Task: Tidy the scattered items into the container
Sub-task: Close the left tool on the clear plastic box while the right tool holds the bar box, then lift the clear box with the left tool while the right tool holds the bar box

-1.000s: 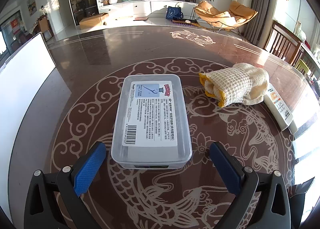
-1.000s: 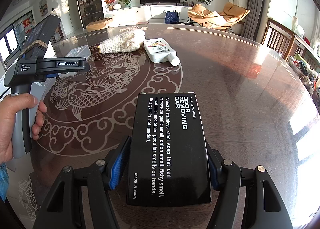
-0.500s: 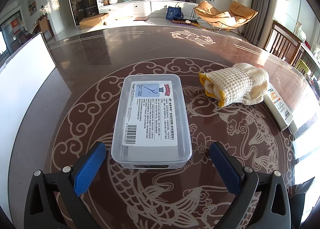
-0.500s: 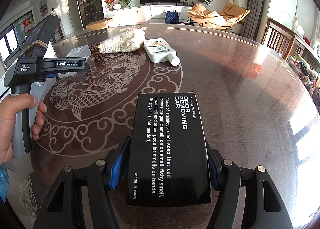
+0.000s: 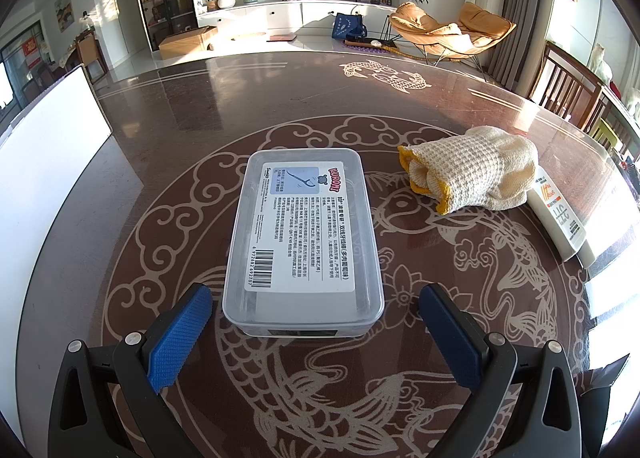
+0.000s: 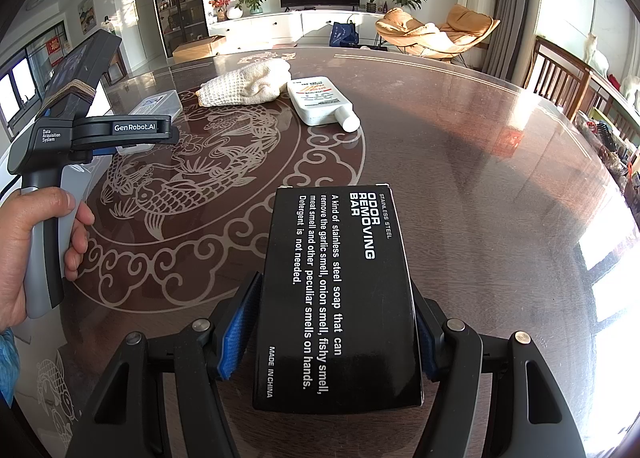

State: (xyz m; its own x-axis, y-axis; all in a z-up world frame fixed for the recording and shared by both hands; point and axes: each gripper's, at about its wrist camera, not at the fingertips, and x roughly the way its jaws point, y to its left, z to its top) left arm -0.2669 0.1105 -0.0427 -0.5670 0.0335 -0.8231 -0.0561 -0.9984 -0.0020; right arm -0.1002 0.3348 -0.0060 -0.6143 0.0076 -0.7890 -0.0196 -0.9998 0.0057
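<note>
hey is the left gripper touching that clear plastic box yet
Apart. The left wrist view shows the left gripper open, with table showing between each blue pad and the clear plastic box.

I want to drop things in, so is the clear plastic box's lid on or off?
On. The clear rectangular plastic box has its labelled lid seated flat across the top, flush with the rim all round. Its contents cannot be made out.

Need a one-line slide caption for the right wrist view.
Right gripper clamps a black odor-removing-bar box above the patterned table; knit cloth and white bottle lie beyond.
</note>
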